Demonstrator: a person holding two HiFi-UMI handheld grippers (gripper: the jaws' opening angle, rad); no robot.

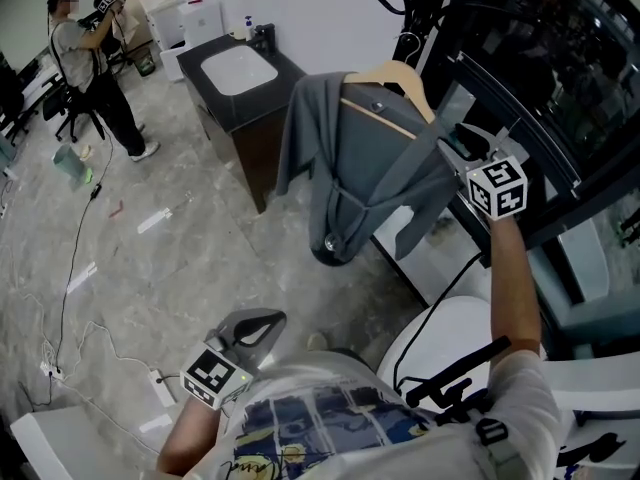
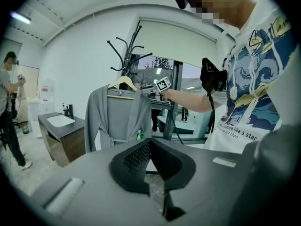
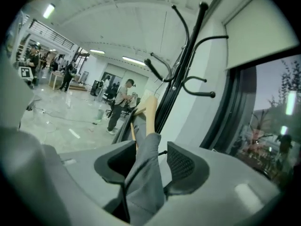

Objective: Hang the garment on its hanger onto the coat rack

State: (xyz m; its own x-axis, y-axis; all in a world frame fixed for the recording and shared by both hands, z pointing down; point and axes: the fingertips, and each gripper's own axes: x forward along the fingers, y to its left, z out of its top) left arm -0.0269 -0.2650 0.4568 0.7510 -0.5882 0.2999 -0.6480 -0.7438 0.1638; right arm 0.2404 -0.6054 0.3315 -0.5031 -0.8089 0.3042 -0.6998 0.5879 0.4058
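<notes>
Grey fabric of the garment [image 1: 360, 158] is seen draped over a wooden hanger [image 1: 395, 76], and the hanger is held up against the pole of the black coat rack [image 1: 408, 28], just below its curved hooks. Whether the hanger's hook actually rests on the rack cannot be made out. The garment's sleeves are let fall on both sides, and its hem is seen clear of the floor.

The right gripper [image 3: 149, 146] is raised to the garment's shoulder on the side nearer the window. Its jaws are spread wide. A fold of the grey fabric is passed between them, but it is not pinched: a clear gap is left at the right jaw's pad. The bare end of the hanger is seen just beyond the jaw tips.

The left gripper [image 2: 149, 142] is held low, close to the person's body and well apart from the garment. Its jaws are brought together at the tips, and nothing is gripped between them.

Beside the rack, a dark cabinet with a white basin [image 1: 238, 68] is set against the wall. Another person [image 1: 90, 68] is seen standing in the far corner of the room, and cables [image 1: 75, 258] are trailed across the marbled floor.
</notes>
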